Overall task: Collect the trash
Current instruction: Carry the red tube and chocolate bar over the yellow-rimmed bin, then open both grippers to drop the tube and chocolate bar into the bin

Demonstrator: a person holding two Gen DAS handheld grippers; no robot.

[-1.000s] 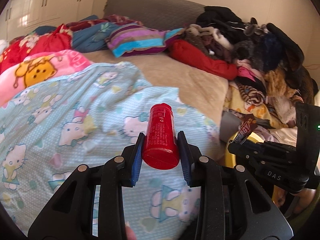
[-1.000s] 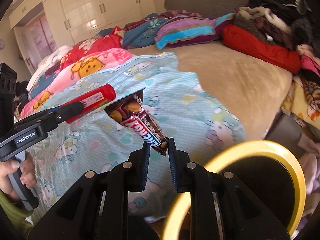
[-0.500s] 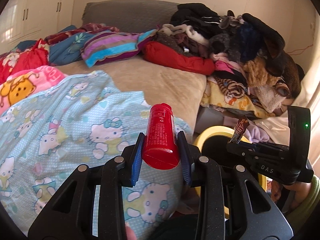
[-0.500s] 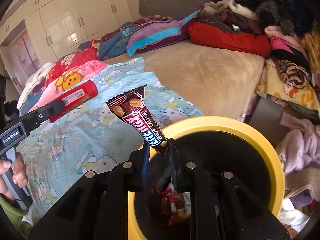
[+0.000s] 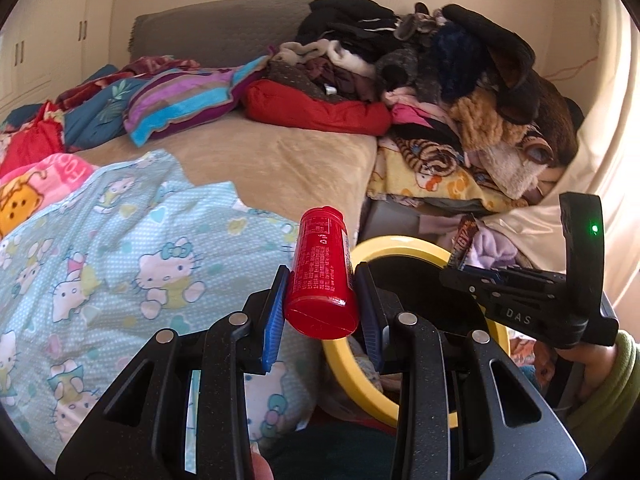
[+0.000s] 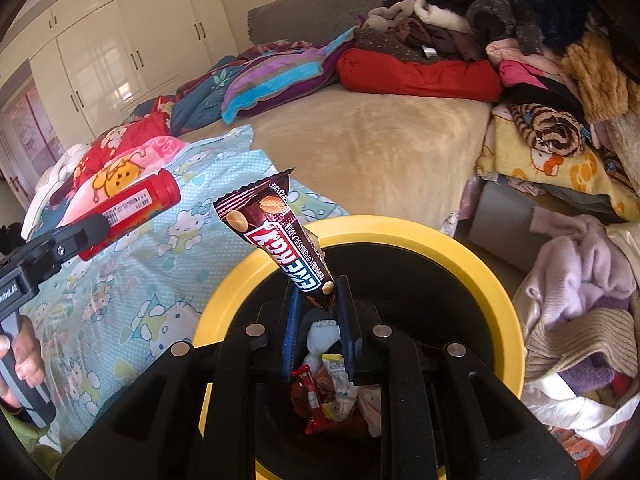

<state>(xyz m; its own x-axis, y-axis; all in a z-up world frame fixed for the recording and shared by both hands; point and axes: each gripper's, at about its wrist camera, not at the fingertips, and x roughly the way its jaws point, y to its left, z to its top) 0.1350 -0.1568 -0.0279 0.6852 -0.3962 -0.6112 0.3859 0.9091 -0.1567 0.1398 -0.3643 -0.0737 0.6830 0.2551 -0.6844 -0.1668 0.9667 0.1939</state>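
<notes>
L claw (image 5: 320, 312) is clamped on a red tube (image 5: 323, 276), blue pads pressed to both its sides, capped end pointing fwd and slightly up. It hangs over the near edge of the bed, w/ the blue Hello Kitty blanket (image 5: 120, 256) below-left and the yellow rim of the trash bin (image 5: 400, 244) just right of it. In the right wrist view the same tube (image 6: 136, 208) shows at far left, well apart from the bin, gripped by the person's left hand (image 6: 20, 364) on the handle.

R claw (image 6: 318, 312) looks to have parted a little: the brown snack wrapper (image 6: 280, 240) stands tilted up-left between the blue pads, its lower tip touching the right pad, but whether the left pad also grips it is hard to tell from this angle. Claw and wrapper sit directly over the bin opening. The trash bin (image 6: 472, 264) is black inside w/ a yellow rim; crumpled wrappers (image 6: 328, 388) and a white wad lie at the bottom.

Bin stands on the floor beside the bed, between the blanket edge and a heap of clothes (image 6: 576, 280) on the right. Further back: tan bedsheet (image 6: 380, 152), a red cushion (image 6: 416, 76), a striped purple-blue pillow (image 6: 276, 80), more piled clothes, and white wardrobes (image 6: 120, 52) at left.
</notes>
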